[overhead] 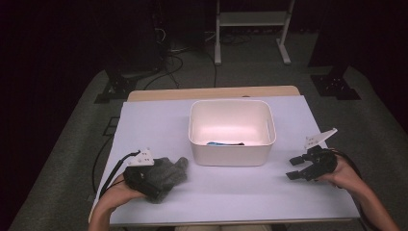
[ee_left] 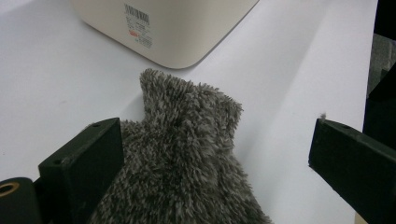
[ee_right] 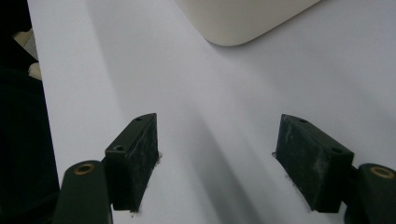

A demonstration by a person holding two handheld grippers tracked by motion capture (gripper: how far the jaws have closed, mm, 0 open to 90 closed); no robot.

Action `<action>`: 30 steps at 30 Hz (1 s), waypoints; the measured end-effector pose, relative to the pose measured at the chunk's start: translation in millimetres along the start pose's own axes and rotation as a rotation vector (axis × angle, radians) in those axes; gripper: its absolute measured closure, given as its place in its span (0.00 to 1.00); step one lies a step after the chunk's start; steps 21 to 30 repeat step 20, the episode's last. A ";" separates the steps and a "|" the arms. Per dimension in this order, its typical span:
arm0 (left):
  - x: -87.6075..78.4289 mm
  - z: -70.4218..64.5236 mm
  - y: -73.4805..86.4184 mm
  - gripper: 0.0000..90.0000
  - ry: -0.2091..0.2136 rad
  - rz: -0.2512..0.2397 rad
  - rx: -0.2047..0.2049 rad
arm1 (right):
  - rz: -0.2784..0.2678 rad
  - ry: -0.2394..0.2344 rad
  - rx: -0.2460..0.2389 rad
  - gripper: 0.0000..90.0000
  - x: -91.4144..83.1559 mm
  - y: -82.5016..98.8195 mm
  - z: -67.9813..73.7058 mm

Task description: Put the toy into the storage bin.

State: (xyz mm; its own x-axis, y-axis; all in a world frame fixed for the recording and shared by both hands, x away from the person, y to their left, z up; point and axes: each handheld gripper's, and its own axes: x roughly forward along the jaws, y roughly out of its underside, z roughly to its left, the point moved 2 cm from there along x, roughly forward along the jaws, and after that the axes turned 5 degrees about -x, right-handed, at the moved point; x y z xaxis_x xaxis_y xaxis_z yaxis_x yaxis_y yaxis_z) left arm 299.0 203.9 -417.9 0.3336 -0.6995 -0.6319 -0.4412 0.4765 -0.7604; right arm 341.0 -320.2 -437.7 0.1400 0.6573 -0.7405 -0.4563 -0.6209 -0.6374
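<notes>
At the table's left edge, my left gripper (overhead: pixel 153 180) has its jaws spread wide around a fuzzy grey sock (overhead: pixel 166 174) lying flat, not pinching it. In the middle stands a white tub (overhead: pixel 232 155) with something blue and dark against its near wall. At right, my right gripper (overhead: pixel 294 168) is spread, holding nothing.

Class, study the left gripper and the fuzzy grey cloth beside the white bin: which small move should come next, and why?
Probably closing the left gripper on the fuzzy grey cloth. Its jaws stand wide apart with the cloth lying between them on the table, one jaw against the pile, the other well clear, so nothing is gripped yet. The white bin stands just beyond, likely where the cloth goes. The right gripper is open over bare table.
</notes>
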 end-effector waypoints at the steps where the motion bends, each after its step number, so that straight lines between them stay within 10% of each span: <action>1: 0.3 0.1 0.3 0.03 0.000 0.000 0.000 | -0.001 -0.001 0.002 0.31 1.0 1.1 0.8; 30: 2.1 0.3 -0.2 0.03 -0.002 0.004 0.001 | -0.021 -0.005 0.000 0.30 12.3 13.5 9.8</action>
